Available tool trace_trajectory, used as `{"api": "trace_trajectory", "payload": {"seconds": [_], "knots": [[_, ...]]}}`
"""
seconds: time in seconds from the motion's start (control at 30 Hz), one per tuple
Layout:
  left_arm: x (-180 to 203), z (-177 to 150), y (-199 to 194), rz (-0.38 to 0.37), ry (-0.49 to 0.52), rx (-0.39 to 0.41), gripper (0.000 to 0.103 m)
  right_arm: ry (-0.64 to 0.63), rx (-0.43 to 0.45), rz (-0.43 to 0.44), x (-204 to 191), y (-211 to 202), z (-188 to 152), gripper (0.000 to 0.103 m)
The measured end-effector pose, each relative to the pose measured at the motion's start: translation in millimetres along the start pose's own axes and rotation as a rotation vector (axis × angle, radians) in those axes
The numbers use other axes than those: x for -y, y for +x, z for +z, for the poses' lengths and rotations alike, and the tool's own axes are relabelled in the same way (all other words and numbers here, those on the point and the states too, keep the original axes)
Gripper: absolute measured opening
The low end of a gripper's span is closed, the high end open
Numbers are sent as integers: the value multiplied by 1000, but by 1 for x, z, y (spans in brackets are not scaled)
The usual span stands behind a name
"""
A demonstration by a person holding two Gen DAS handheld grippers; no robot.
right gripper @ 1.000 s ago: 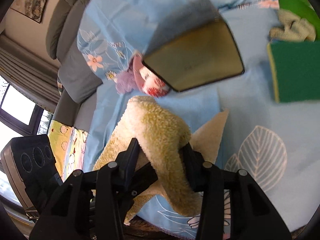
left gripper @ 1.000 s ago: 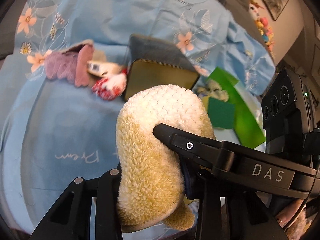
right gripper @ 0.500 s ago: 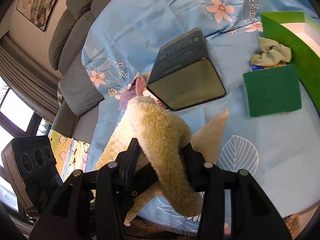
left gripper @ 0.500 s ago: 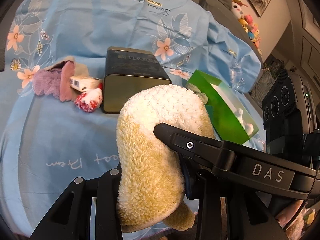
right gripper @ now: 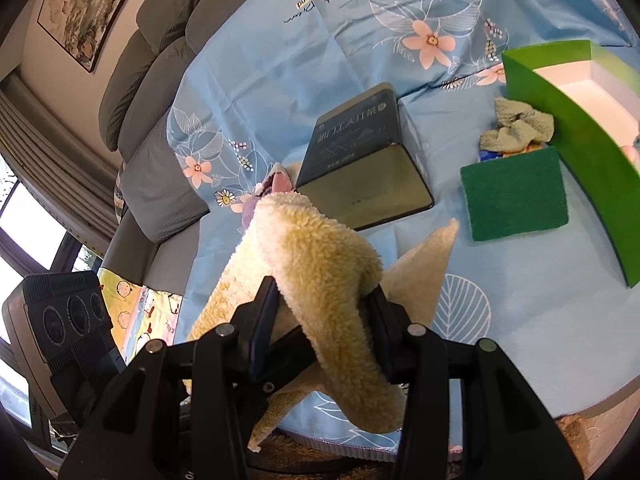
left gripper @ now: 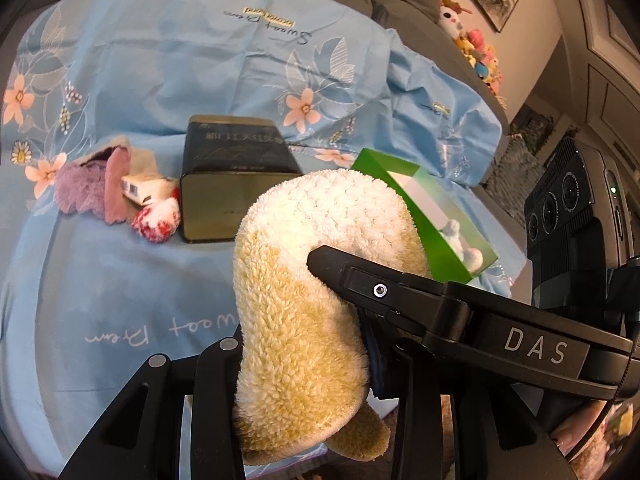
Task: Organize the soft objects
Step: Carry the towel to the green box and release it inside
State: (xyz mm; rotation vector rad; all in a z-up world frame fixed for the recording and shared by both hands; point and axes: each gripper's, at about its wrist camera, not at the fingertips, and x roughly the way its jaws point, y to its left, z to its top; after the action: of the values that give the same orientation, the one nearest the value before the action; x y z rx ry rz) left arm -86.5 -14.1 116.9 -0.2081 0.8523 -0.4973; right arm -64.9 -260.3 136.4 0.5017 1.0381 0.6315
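2 tools clamped on towel

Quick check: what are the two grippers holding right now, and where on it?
Both grip the cream fleece towel: right gripper pinches a bunched fold, left gripper another draped fold. Exact edge cannot be told.

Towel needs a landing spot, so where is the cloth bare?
Bare cloth lies in front of the tin and sponge, near the leaf print, and left of the towel below the purple cloth. It is crowded between tin and green box, and where soft items touch the tin's left side.
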Motion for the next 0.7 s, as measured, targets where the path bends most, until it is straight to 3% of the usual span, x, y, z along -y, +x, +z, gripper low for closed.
{"api": "trace_trajectory", "payload": {"seconds": [0.7], "knots": [[101,59,27,-172,232,56,37,72,290,-109,40,-97,42,43]]}}
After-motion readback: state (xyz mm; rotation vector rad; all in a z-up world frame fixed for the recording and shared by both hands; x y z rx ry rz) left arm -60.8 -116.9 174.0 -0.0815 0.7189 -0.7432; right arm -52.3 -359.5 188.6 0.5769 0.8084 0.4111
